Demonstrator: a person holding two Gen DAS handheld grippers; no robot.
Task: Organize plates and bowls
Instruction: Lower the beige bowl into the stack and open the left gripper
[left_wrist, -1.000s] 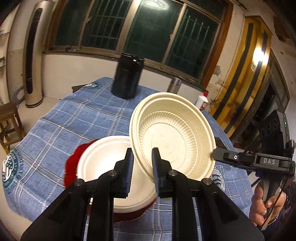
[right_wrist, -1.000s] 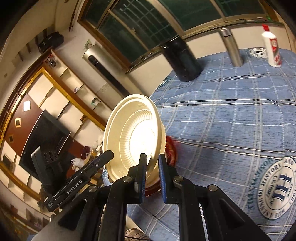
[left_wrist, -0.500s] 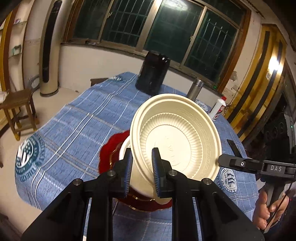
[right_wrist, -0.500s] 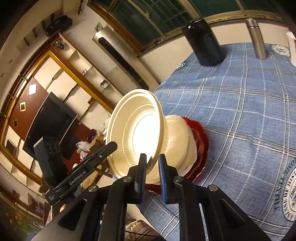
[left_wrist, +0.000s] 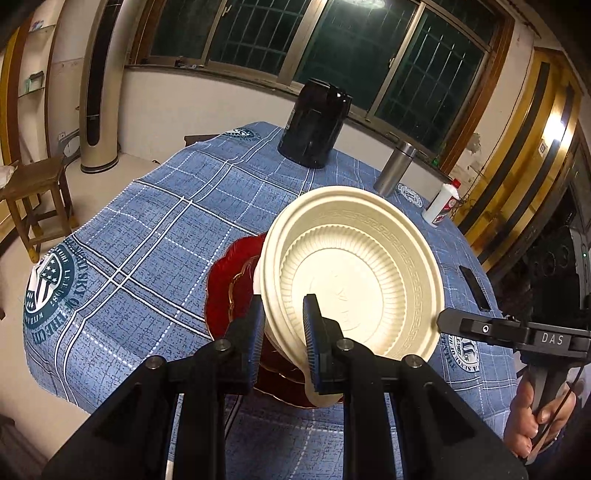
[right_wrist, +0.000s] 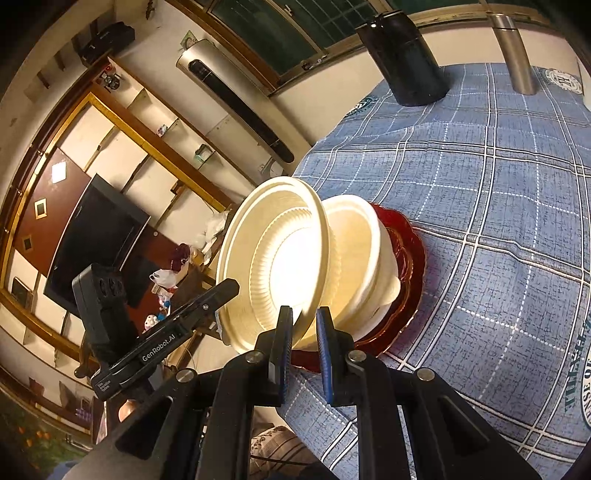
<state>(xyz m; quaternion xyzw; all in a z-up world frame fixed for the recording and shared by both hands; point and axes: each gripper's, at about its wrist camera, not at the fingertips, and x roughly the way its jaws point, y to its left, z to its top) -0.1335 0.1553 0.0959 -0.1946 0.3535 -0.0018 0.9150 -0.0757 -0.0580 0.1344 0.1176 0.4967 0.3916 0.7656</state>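
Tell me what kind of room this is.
Probably a home living or dining room: a round table under a blue plaid cloth, a floor-standing air conditioner by barred windows, and a flat-screen TV set among wall shelves.

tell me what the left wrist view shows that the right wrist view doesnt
Only the left wrist view: a wooden stool, a white bottle with a red cap, a phone on the cloth, and the hand gripping the other tool.

Only the right wrist view: a dark television and wall shelves.

Both: the cream bowl pinched at its rim by the left gripper and the right gripper, a second cream bowl on the red plate, the black cylinder and steel flask.
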